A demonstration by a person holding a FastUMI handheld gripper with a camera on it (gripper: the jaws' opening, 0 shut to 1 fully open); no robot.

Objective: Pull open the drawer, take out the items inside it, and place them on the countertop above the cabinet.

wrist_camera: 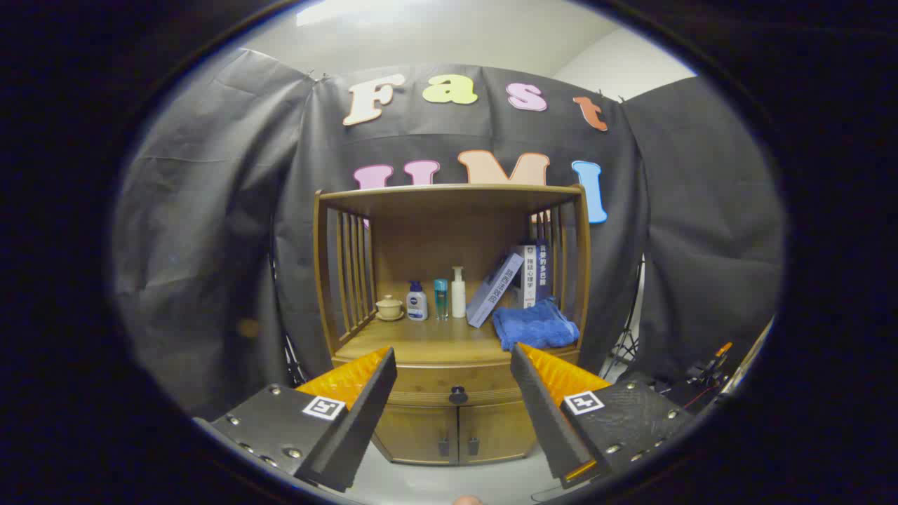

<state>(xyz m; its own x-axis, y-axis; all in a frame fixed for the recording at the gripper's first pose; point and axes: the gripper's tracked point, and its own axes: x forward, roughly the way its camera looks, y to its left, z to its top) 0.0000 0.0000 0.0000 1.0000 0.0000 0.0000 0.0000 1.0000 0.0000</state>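
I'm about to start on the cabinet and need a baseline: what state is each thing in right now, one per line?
gripper: open, fingers apart, short of the cabinet, holding nothing
drawer: shut, round knob between the fingers, untouched
lower doors: both shut
blue towel: crumpled on the countertop
books: leaning
three bottles: upright, capped
lidded cup: upright, lid on

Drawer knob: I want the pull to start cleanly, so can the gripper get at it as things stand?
Probably yes. The gripper is open and the drawer knob sits beyond, centred between its fingers, with nothing between them.
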